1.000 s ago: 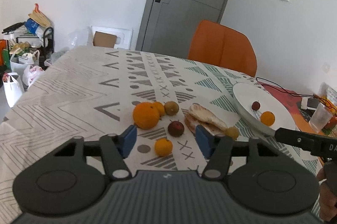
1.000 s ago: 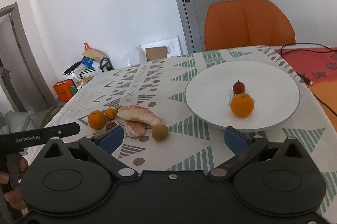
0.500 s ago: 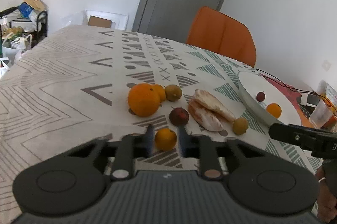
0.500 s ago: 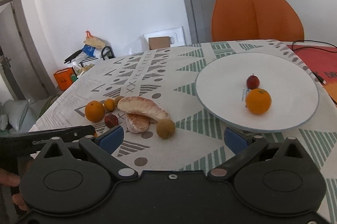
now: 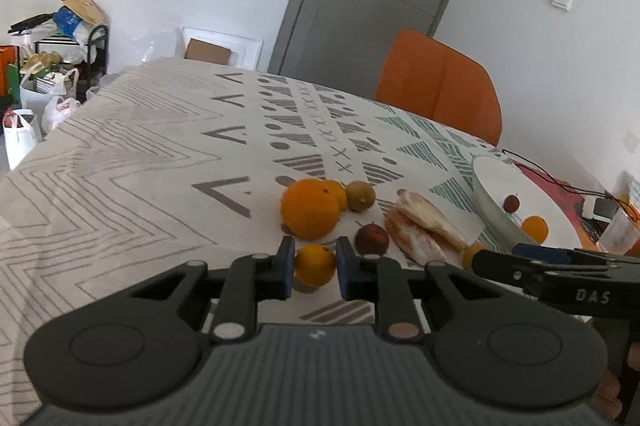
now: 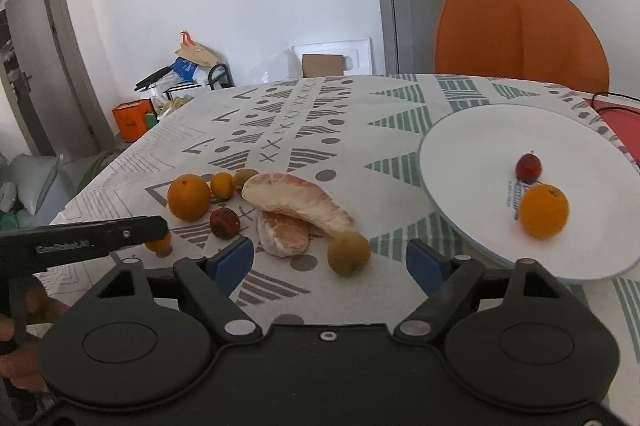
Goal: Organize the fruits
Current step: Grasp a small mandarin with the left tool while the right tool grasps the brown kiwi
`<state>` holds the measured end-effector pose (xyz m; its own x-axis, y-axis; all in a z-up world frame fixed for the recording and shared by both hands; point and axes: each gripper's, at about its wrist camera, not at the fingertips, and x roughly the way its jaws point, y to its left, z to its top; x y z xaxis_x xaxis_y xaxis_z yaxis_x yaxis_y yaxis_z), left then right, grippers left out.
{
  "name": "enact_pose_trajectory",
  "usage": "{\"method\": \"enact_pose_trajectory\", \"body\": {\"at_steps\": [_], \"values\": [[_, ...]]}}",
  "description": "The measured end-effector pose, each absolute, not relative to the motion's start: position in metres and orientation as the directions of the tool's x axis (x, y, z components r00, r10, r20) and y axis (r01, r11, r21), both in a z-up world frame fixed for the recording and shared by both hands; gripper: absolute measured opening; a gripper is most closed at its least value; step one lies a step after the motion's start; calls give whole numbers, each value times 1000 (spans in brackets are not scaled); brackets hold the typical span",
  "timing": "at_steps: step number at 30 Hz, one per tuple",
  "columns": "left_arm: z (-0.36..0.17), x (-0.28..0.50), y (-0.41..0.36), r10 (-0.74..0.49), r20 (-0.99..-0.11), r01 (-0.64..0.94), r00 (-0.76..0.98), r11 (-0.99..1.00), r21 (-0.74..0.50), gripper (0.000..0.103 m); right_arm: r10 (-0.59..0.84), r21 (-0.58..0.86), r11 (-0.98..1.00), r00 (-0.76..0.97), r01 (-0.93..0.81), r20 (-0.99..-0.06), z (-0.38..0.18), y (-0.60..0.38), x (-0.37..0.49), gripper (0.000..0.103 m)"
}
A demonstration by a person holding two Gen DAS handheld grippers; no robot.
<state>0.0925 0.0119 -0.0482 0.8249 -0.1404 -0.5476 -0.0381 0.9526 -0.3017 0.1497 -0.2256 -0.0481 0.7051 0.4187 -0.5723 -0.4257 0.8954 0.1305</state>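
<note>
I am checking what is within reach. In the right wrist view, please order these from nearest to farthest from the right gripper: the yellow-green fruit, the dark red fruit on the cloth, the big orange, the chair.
From the right gripper:
1. Yellow-green fruit, between its fingers.
2. Dark red fruit, to the left.
3. Big orange, farther left.
4. Chair, behind the table.

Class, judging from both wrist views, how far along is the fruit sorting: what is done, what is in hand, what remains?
Done: an orange and a small red fruit lie on the plate. In hand: the left gripper is shut on a small orange; the right gripper, jaws just narrowing, frames a yellow fruit untouched. Left: the big orange, pomelo pieces and others.
</note>
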Motion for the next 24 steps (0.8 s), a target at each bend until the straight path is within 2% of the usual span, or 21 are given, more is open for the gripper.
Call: {"method": "enact_pose_trajectory", "body": {"at_steps": [5,7,8,9,10,24], "values": [[-41,86,19,-109,-533,-63,839,954,-294,20,401,86,897,713,-435,-575,-50,-216,155,77],[-38,83,21,-98,-528,-71,843,954,-290,20,394,68,895,711,-440,-583,-54,-213,157,71],[-36,82,22,-93,-526,-74,845,954,-289,20,387,60,896,709,-440,-590,-56,-212,158,54],[-35,81,22,-91,-524,-76,847,955,-288,20,378,57,899,706,-434,-599,-57,-213,160,33],[-34,79,22,-89,-523,-77,848,955,-287,20,380,68,900,699,-431,-606,-58,-214,161,24],[-1,58,-2,-60,-456,-54,888,971,-233,20,453,148,882,721,-447,-524,-36,-246,135,23]]}}
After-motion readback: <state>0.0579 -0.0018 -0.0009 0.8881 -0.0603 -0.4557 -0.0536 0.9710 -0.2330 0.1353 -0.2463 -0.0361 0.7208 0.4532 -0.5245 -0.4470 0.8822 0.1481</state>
